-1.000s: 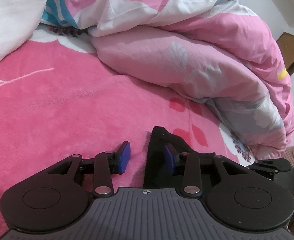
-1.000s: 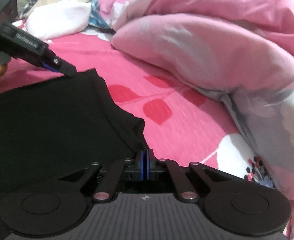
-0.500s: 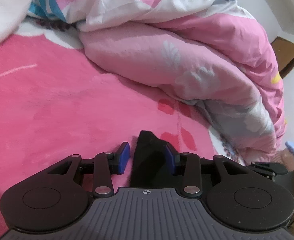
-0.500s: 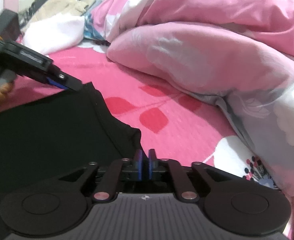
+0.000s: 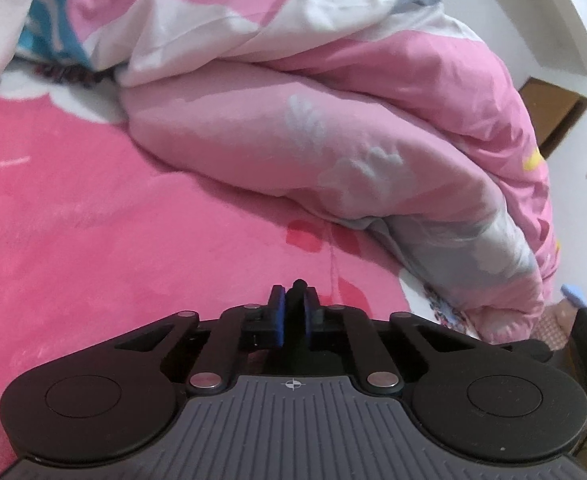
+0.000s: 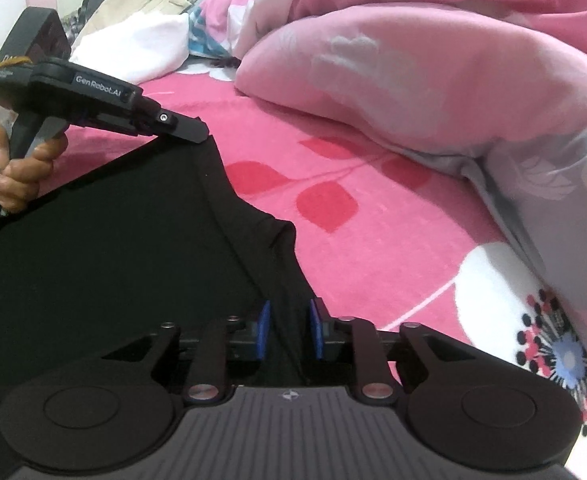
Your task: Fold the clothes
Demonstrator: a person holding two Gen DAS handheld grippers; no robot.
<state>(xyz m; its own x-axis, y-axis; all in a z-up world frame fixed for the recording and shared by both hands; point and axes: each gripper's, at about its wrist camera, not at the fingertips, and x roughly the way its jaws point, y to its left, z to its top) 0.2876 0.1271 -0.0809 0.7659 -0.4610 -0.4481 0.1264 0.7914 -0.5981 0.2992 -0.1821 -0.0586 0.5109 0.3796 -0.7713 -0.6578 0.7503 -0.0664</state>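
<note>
Since the black garment is limp and light, grip edges: my left gripper pinches its corner above the pink bed; right gripper fingers gape around a hem fold.

Left gripper body: grey ribbed plate with a small crosshair mark, two round black discs at its sides.
Left gripper links: black bars with silver round pins.
Left gripper pads: blue.
Right gripper: same grey ribbed plate, black discs, silver pins, blue pads.
Marking: white "GenRobot.AI" on the black side of the left gripper.
Hand: bare skin, fingers on a black handle.
</note>
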